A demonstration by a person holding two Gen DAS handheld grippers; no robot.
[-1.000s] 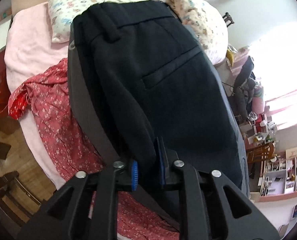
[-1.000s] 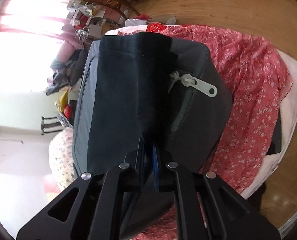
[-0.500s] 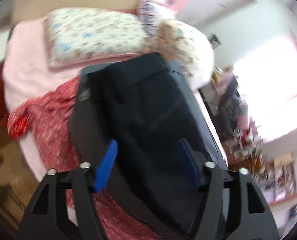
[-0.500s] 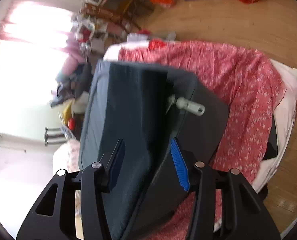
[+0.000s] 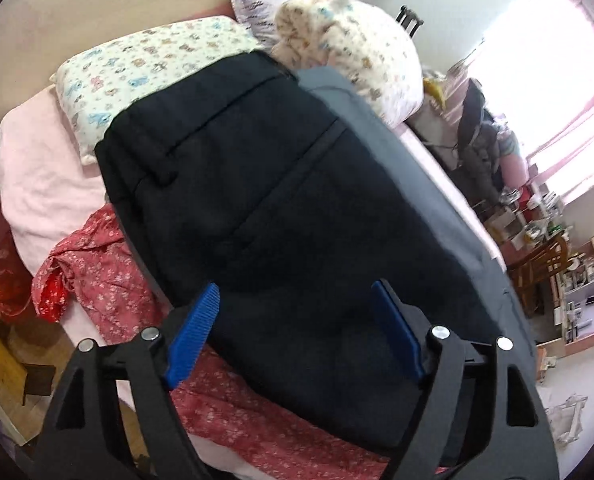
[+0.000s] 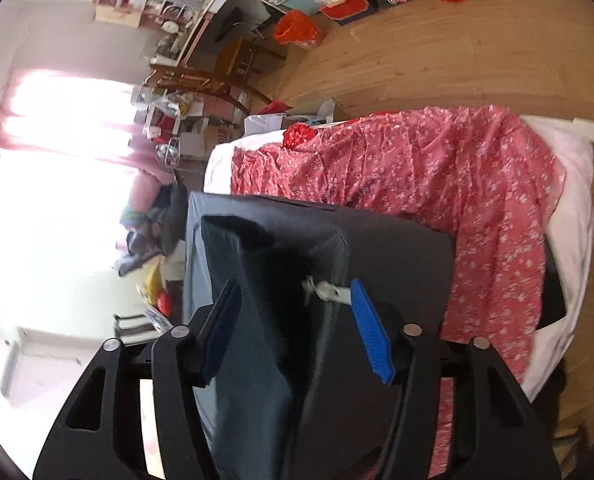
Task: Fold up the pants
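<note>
While my left tongs (image 5: 295, 330) are opening, their 2 ribbed blue pads (image 5: 193, 334) stand apart on either side of the pants (image 5: 297, 208) and press on nothing. My right tongs (image 6: 297, 328) are opening too, with dark cloth lying between the pads (image 6: 371, 336) but not pinched. The pants are black, matte and smooth, folded into a broad slab; in the left view I see the waistband seam, a belt loop and a straight welt pocket slit. They rest on a dark grey flat case (image 5: 429, 184) whose edge shows beyond them; in the right view a pale zipper pull (image 6: 329, 292) sits just beside my right pad. Under the case lies a crumpled red cloth with small white flowers (image 6: 457, 184), spread over a pale pink sheet on the bed (image 5: 37, 176). At the head of the bed are a flat pillow with a cartoon print (image 5: 145, 68) and a puffy floral bundle (image 5: 353, 52), both touching the far edge of the pants and case. Beyond the bed the room is crowded: a wooden chair (image 6: 213, 80), cluttered shelves (image 5: 577, 292), pink curtains at a glaring window (image 6: 57, 128), red bags on the wood floor (image 6: 297, 30). The bed's near edge and the bare plank floor (image 6: 477, 60) leave open room on that side.
</note>
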